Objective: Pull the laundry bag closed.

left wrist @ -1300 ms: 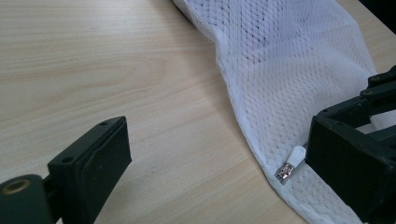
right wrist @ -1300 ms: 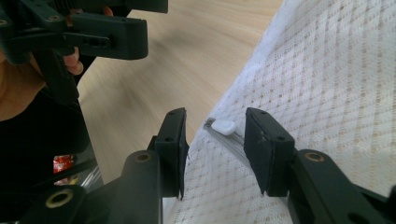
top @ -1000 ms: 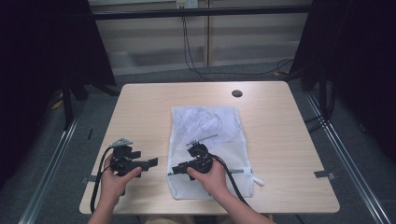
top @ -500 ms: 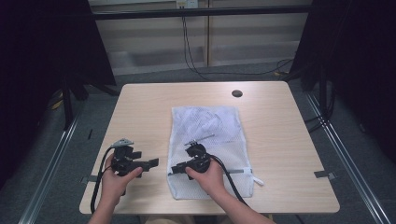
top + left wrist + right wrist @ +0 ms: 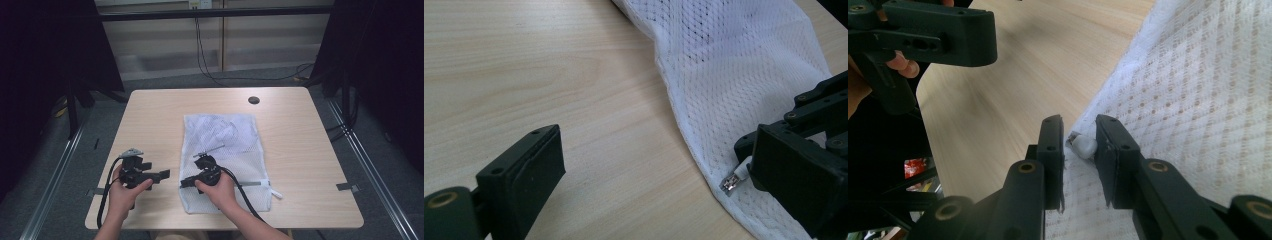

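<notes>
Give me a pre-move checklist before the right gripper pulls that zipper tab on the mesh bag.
1. Zipper tab sits between the jaws of the right gripper: ok.
2. Jaws closed on the tab: not ok; small gaps show on both sides.
3. Left gripper holding the mesh bag steady: not ok; it is open, off the bag's edge over the table.
4. Bag lying flat: ok.
5. Zipper run free of snags: cannot tell.

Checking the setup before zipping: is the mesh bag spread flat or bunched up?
Spread flat: the mesh bag lies open as a rectangle on the table, only lightly rumpled near its far end.
</notes>
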`<state>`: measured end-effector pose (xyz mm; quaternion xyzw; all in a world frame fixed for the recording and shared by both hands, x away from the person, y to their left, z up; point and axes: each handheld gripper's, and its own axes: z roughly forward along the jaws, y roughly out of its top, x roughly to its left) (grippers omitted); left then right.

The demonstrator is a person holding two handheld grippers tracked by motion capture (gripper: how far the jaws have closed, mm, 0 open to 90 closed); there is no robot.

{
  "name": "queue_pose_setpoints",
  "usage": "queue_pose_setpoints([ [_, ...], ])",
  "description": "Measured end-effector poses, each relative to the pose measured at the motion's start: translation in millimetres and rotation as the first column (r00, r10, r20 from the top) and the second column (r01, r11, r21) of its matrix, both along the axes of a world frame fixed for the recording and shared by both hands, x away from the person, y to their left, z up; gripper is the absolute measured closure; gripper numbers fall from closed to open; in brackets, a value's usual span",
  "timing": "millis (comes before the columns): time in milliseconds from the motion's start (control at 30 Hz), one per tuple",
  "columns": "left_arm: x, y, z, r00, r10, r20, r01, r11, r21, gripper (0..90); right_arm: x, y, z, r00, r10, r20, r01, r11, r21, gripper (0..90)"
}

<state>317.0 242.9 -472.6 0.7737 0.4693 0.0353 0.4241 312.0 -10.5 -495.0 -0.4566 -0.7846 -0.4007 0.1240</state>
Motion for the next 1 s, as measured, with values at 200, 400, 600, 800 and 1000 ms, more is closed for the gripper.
queue_pose_setpoints([
  [200,0.1,0.4,-0.4,1.0000,0.004,-0.001,-0.004,1.0000,0.002,6.7,1.6,3.8,-0.5,1.0000,0.001,-0.007,-0.001,1.000,0.001,76.1],
  [400,0.0,0.5,-0.8,1.0000,0.003,-0.004,-0.003,1.0000,0.002,6.7,2.5,6.1,-3.4,0.9997,-0.008,-0.024,0.008,1.000,-0.015,79.1],
  [600,-0.7,0.3,-0.3,0.9999,0.006,-0.009,-0.006,0.9999,-0.009,6.8,5.5,4.7,-4.9,0.9991,-0.010,-0.041,0.010,1.000,-0.013,83.7],
  [800,-1.4,0.6,0.2,0.9997,-0.005,-0.025,0.004,0.9999,-0.010,7.3,5.5,2.0,-1.0,0.9986,-0.017,-0.050,0.018,1.000,0.003,85.3],
  [1000,-3.4,0.3,1.7,0.9995,-0.011,-0.030,0.011,0.9996,-0.028,7.3,5.6,-2.8,3.9,0.9985,-0.016,-0.052,0.017,1.000,0.013,86.2],
])
